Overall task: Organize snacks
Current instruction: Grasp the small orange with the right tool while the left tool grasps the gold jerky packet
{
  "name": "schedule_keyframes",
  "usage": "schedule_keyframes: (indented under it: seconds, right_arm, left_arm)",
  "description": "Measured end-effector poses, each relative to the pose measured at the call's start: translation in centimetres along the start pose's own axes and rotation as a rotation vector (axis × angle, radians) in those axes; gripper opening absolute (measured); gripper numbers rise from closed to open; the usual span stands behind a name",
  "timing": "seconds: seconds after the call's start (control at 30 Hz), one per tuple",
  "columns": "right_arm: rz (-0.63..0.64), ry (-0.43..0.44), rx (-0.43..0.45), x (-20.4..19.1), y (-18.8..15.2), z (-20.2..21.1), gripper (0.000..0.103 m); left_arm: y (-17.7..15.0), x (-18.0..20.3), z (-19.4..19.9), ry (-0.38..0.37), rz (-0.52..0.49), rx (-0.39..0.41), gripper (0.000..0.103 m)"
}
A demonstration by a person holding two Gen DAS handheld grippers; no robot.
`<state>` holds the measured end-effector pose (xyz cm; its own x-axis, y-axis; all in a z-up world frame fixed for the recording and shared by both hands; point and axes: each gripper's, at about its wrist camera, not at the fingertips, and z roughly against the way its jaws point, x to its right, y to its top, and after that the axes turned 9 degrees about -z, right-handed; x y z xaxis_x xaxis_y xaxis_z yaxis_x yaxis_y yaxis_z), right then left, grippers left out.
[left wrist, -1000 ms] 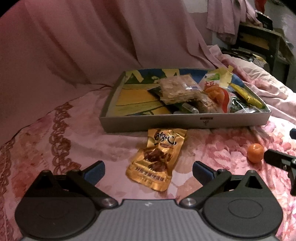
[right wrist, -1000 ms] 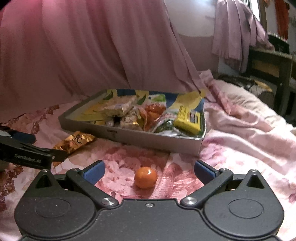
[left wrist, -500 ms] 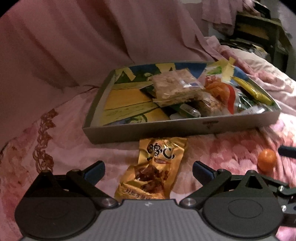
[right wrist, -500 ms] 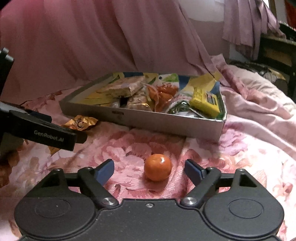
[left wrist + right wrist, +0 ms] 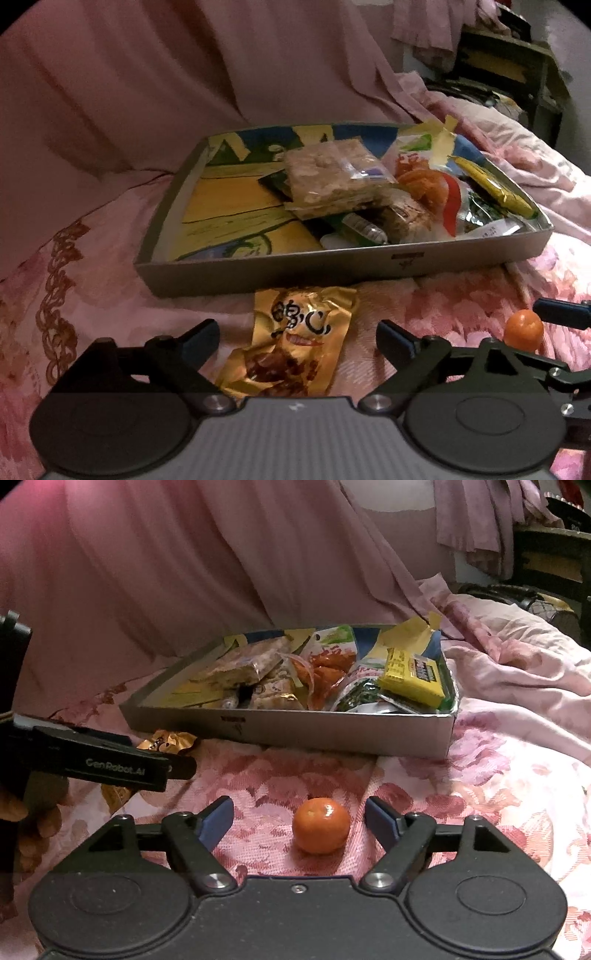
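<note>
A shallow grey box [image 5: 332, 266] [image 5: 332, 731] on the flowered bedspread holds several snack packets, with a clear packet of crackers [image 5: 332, 177] on top. A gold snack packet [image 5: 291, 347] lies on the bed just in front of the box. My left gripper [image 5: 297, 338] is open, with its fingers on either side of the packet and not touching it. A small orange [image 5: 320, 825] lies on the bed; it also shows in the left wrist view [image 5: 523, 329]. My right gripper [image 5: 299, 818] is open around the orange, with gaps on both sides.
A pink sheet [image 5: 184, 74] hangs behind the box. Crumpled pink bedding [image 5: 517, 664] lies to the right of the box. A dark wooden piece of furniture [image 5: 509, 66] stands at the far right. The left gripper's body [image 5: 92, 764] shows at the left in the right wrist view.
Both grippers have moved forward and down. The gold packet now lies between my left fingers and the orange between my right fingers. My right fingers have narrowed a little.
</note>
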<state>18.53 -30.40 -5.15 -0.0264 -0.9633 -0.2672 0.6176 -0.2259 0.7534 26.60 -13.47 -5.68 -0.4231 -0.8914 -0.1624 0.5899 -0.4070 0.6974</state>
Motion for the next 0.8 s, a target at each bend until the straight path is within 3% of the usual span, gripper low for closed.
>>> schedule_keyframes:
  seconds: [0.6,0.8]
  right_arm:
    - [0.022,0.005,-0.049,-0.4,-0.4,-0.9,0.079]
    - [0.046,-0.004,-0.046,-0.8,-0.6,-0.9,0.077]
  left_arm:
    - [-0.5,-0.9,-0.1,-0.042,0.053,-0.02,0.068]
    - [-0.7,-0.6,0.5,-0.083,0.073,-0.026,0.067]
